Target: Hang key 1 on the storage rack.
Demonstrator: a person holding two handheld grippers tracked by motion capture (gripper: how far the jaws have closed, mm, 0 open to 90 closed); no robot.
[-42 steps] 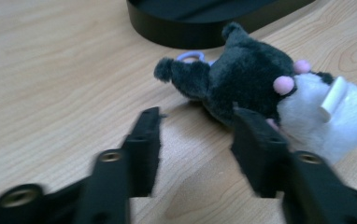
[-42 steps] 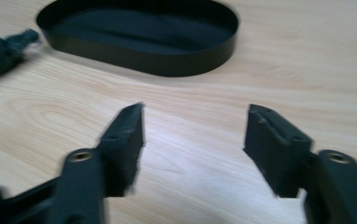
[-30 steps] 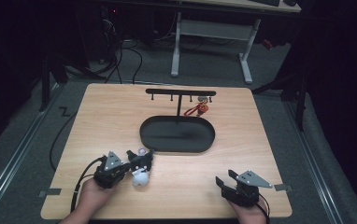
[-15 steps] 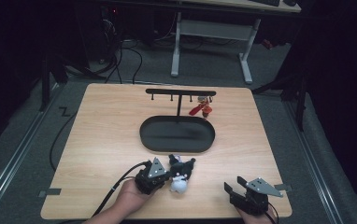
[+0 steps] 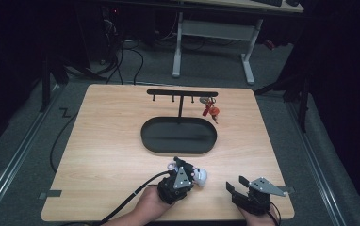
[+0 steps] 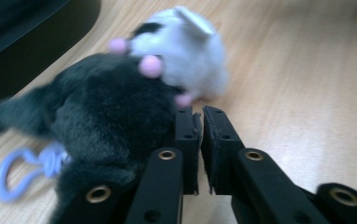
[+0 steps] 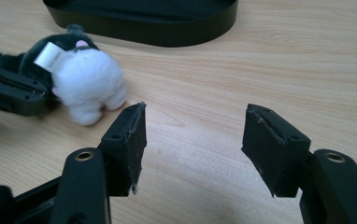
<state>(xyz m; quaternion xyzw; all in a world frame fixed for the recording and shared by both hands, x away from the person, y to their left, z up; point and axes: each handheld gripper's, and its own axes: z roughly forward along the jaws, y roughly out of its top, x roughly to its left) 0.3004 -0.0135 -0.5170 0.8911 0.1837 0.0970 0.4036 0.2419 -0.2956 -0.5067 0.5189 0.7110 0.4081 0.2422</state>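
A small plush toy (image 5: 198, 176), black and white with pink bits and a pale blue loop, lies on the wooden table near the front middle. My left gripper (image 5: 186, 171) lies right against it. In the left gripper view the toy (image 6: 106, 107) sits just left of the jaws. The left gripper (image 6: 200, 116) has just been opening: a narrow gap shows between the pads, with nothing in it. My right gripper (image 5: 235, 184) rests at the front right, open and empty (image 7: 193, 126). From there the toy (image 7: 90, 79) lies to the left, past the jaws.
A black oval tray (image 5: 178, 135) sits at the table's centre, its rim (image 7: 144, 18) close behind the toy. Behind it stands a black hook rack (image 5: 182, 93) with red keys (image 5: 210, 111) hanging at its right end. Floor and desk legs lie beyond the table.
My left hand has slid right along the table's front, taking the plush toy from the front left to the front middle. The right gripper has stayed put.
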